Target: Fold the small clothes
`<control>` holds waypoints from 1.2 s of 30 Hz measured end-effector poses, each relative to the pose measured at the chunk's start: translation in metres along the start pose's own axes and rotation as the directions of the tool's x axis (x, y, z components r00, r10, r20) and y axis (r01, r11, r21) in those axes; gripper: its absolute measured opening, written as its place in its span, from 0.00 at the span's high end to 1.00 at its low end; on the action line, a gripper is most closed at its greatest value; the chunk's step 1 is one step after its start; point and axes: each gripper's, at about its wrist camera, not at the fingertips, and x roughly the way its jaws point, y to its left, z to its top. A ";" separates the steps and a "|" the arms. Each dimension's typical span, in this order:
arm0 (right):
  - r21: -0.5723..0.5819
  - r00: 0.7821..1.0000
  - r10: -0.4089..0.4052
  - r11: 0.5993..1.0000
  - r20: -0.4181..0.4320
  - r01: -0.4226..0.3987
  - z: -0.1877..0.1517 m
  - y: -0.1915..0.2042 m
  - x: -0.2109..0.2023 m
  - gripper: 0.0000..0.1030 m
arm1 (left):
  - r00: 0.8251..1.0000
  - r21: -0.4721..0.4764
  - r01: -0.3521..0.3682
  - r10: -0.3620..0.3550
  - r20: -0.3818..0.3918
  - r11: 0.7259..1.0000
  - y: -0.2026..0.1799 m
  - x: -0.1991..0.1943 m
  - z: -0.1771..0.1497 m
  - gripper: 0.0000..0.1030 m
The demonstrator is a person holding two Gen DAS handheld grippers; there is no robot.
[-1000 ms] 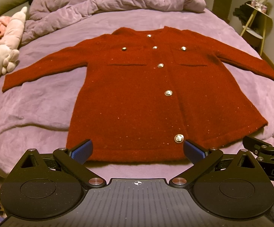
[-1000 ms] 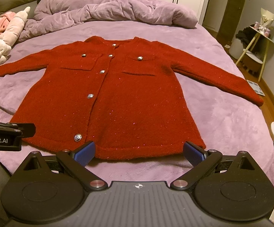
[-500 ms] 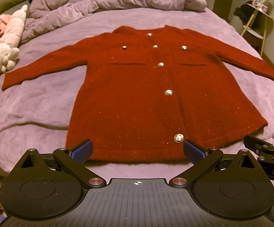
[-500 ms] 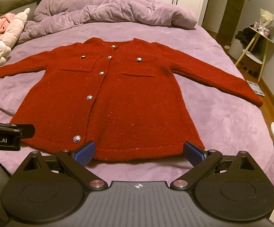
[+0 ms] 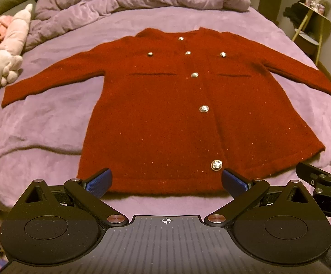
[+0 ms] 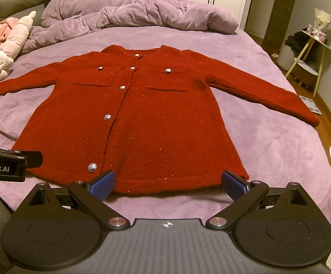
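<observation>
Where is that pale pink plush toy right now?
In both wrist views the pale pink plush toy lies at the far left of the purple bedspread, just beyond the cuff of the red buttoned cardigan, beside the crumpled duvet.

Plush toy [image 5: 4, 61], rumpled duvet [image 6: 129, 13]

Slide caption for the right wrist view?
Open right hand-held gripper at the hem of a red cardigan spread flat on a purple bed.
</observation>
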 end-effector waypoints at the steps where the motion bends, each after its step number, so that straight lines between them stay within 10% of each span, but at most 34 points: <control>1: 0.002 1.000 0.002 1.000 0.003 -0.002 0.000 0.000 0.000 0.04 | 1.000 0.000 0.000 0.000 0.000 1.000 0.000 0.000 0.000 0.00; 25: 0.064 0.991 0.133 0.989 -0.018 -0.132 -0.007 -0.011 0.014 0.04 | 0.999 -0.022 0.014 -0.015 -0.047 1.000 0.005 0.015 -0.003 0.00; 36: 0.415 0.952 0.300 0.861 0.056 -0.295 -0.010 -0.097 0.079 0.05 | 0.987 -0.041 0.154 -0.152 0.046 0.987 0.014 0.043 0.017 0.00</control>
